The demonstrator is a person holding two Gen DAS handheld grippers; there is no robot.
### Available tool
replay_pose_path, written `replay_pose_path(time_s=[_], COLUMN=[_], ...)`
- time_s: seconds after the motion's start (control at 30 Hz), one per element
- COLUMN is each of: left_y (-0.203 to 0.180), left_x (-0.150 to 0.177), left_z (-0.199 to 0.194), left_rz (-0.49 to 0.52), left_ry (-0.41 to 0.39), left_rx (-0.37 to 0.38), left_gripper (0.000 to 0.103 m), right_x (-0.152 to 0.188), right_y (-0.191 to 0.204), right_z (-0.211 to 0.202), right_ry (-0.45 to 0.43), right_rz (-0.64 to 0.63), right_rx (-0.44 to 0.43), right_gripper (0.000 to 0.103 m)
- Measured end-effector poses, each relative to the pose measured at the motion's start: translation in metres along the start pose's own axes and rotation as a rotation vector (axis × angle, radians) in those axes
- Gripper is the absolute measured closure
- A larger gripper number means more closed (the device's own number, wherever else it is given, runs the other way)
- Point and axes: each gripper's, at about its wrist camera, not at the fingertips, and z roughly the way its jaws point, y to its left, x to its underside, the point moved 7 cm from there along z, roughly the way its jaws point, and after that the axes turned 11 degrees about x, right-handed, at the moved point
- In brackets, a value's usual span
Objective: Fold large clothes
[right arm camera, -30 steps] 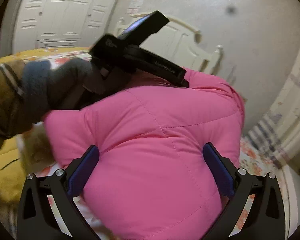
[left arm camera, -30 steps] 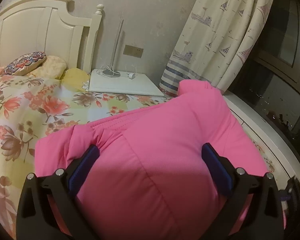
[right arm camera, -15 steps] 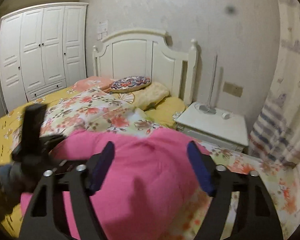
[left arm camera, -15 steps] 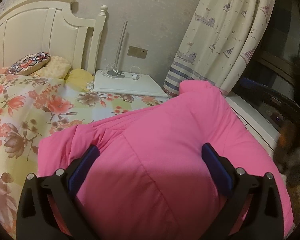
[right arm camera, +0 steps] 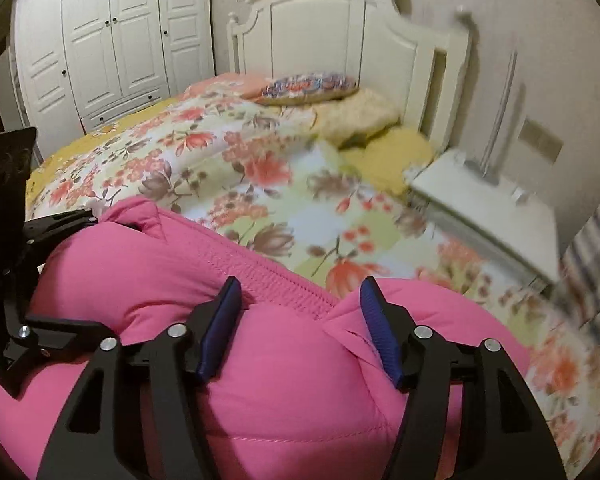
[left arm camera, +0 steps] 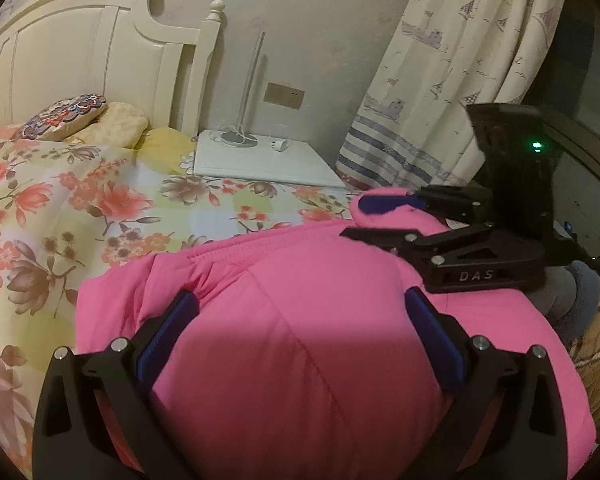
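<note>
A puffy pink jacket (left arm camera: pixel 308 320) lies folded in a bundle on the floral bedspread (left arm camera: pixel 80 208). My left gripper (left arm camera: pixel 300 340) is open wide, its blue pads pressed down on either side of the bundle. My right gripper (right arm camera: pixel 300 332) is partly open, its blue pads straddling a fold of the same jacket (right arm camera: pixel 260 380) near the zipper seam. In the left wrist view the right gripper (left arm camera: pixel 384 220) reaches in from the right onto the jacket's far corner. In the right wrist view the left gripper's black frame (right arm camera: pixel 24 280) sits at the left edge.
A white headboard (left arm camera: pixel 88 72) and pillows (left arm camera: pixel 72 114) stand at the bed's far end. A white nightstand (left arm camera: pixel 260 160) with a lamp base is beside it, then a patterned curtain (left arm camera: pixel 440 92). A white wardrobe (right arm camera: pixel 100 44) stands far left in the right wrist view.
My right gripper has swung down onto the jacket's far corner and narrowed its jaws around a fold. My left gripper has stayed open on the bundle.
</note>
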Motion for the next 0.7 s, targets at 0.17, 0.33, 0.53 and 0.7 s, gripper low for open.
replay_pose_path(time_s=[0.17, 0.33, 0.53, 0.7], left_y=[0.01, 0.015, 0.016, 0.017], left_x=[-0.001, -0.002, 0.0, 0.001], left_z=[0.004, 0.008, 0.01, 0.011], left_rz=[-0.03, -0.043, -0.041, -0.04], left_ry=[0.003, 0.003, 0.004, 0.012], left_rx=[-0.016, -0.031, -0.04, -0.047], left_gripper=[0.002, 0.002, 0.002, 0.002], right_x=[0.004, 0.008, 0.012, 0.016], right_y=[0.001, 0.001, 0.003, 0.005], right_z=[0.023, 0.033, 0.037, 0.042], right_ry=[0.065, 0.087, 0.101, 0.132], right_rz=[0.012, 0.035, 0.039, 0.031], right_rx=[-0.041, -0.077, -0.086, -0.087], right_gripper=[0.042, 0.041, 0.041, 0.041])
